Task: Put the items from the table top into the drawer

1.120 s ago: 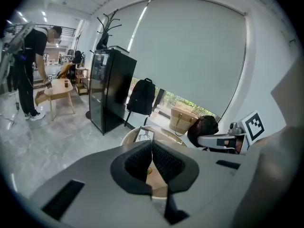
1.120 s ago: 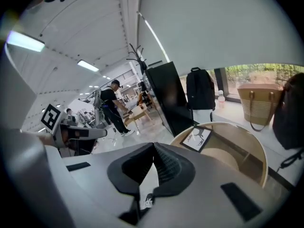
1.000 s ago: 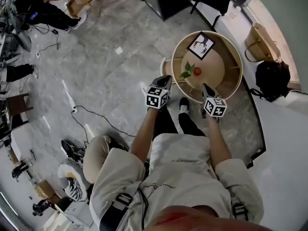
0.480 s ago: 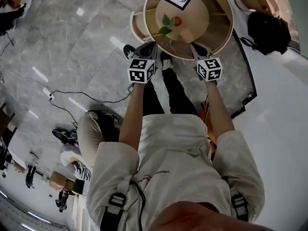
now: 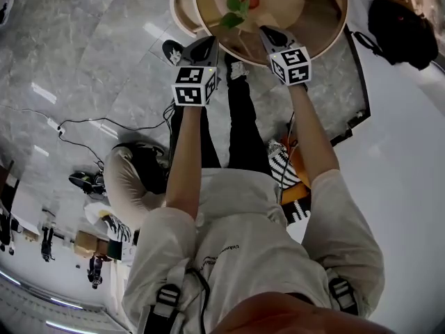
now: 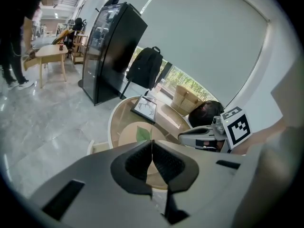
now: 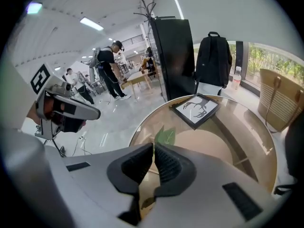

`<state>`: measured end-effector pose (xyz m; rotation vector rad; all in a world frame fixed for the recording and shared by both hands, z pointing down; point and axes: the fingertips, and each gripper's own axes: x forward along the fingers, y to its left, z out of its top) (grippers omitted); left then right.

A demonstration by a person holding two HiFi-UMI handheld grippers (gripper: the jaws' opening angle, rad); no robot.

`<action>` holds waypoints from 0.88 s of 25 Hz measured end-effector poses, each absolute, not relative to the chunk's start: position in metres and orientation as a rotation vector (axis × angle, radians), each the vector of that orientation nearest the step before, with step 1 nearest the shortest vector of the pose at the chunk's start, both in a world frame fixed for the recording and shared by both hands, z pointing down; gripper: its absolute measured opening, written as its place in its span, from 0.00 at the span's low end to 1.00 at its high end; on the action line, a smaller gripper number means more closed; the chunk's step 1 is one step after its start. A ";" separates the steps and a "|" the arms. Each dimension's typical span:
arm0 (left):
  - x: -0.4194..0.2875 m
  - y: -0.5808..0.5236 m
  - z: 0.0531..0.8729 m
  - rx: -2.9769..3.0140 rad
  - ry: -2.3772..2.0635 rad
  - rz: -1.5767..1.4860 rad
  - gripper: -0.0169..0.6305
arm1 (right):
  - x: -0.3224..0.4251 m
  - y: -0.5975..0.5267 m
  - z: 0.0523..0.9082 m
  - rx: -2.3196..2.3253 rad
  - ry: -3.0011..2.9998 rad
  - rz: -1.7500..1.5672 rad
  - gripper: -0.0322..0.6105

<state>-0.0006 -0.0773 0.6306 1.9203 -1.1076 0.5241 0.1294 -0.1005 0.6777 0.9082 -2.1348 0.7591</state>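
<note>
A round wooden table (image 5: 327, 37) with a glass top stands at the top of the head view. On it lie green leaves (image 5: 234, 7) beside a small red item (image 5: 251, 1). The leaf (image 7: 165, 137) and a black-framed picture (image 7: 195, 109) show in the right gripper view, and the picture (image 6: 145, 109) shows again in the left gripper view. A pale open drawer (image 5: 182, 9) sticks out at the table's left side. My left gripper (image 5: 205, 46) and right gripper (image 5: 272, 35) hang at the near rim. Both are shut and hold nothing.
A black backpack (image 5: 396, 19) lies on the floor right of the table. A tall black cabinet (image 6: 111, 51) and a woven basket (image 6: 186, 99) stand behind it. Cables (image 5: 104, 127) run over the marble floor at the left. People (image 7: 110, 68) stand farther back.
Both grippers have sunk toward the table's near rim. The head view has tilted, so the table has slid to the top edge of the picture.
</note>
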 end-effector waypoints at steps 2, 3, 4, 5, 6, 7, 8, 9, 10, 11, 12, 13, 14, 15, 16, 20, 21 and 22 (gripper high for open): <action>0.000 -0.078 0.647 1.911 -1.109 0.525 0.06 | 0.124 -0.103 0.699 0.885 -2.134 0.750 0.11; 0.003 -0.077 0.657 1.912 -1.099 0.530 0.06 | 0.124 -0.104 0.711 0.858 -2.129 0.722 0.11; 0.007 -0.077 0.667 1.919 -1.082 0.544 0.06 | 0.124 -0.105 0.723 0.826 -2.121 0.688 0.11; 0.012 -0.076 0.677 1.931 -1.062 0.564 0.06 | 0.125 -0.106 0.734 0.796 -2.114 0.655 0.11; 0.017 -0.075 0.687 1.946 -1.040 0.587 0.06 | 0.126 -0.107 0.742 0.769 -2.106 0.625 0.11; 0.021 -0.075 0.696 1.962 -1.018 0.610 0.06 | 0.127 -0.108 0.750 0.750 -2.100 0.595 0.11; 0.024 -0.075 0.703 1.978 -0.998 0.628 0.06 | 0.129 -0.107 0.756 0.734 -2.093 0.563 0.11; 0.026 -0.076 0.709 1.994 -0.981 0.641 0.06 | 0.129 -0.107 0.762 0.719 -2.087 0.531 0.11; 0.027 -0.078 0.714 2.009 -0.968 0.650 0.06 | 0.130 -0.106 0.769 0.702 -2.080 0.500 0.11; 0.027 -0.080 0.719 2.021 -0.958 0.656 0.06 | 0.129 -0.105 0.776 0.681 -2.073 0.477 0.13; 0.027 -0.083 0.723 2.030 -0.951 0.660 0.06 | 0.128 -0.104 0.782 0.659 -2.068 0.462 0.17; 0.026 -0.085 0.726 2.037 -0.946 0.664 0.06 | 0.126 -0.103 0.789 0.638 -2.064 0.453 0.22; 0.025 -0.088 0.729 2.043 -0.941 0.667 0.06 | 0.125 -0.103 0.794 0.620 -2.060 0.447 0.23; 0.024 -0.090 0.731 2.049 -0.935 0.672 0.06 | 0.123 -0.104 0.798 0.604 -2.058 0.440 0.23; 0.022 -0.092 0.734 2.055 -0.929 0.676 0.06 | 0.121 -0.106 0.802 0.585 -2.056 0.430 0.23; 0.013 -0.097 0.747 2.061 -0.906 0.672 0.06 | 0.111 -0.108 0.818 0.497 -2.034 0.382 0.23; 0.010 -0.098 0.749 2.059 -0.904 0.671 0.06 | 0.108 -0.108 0.821 0.482 -2.028 0.375 0.23; 0.007 -0.098 0.752 2.058 -0.903 0.670 0.06 | 0.106 -0.107 0.823 0.471 -2.021 0.373 0.23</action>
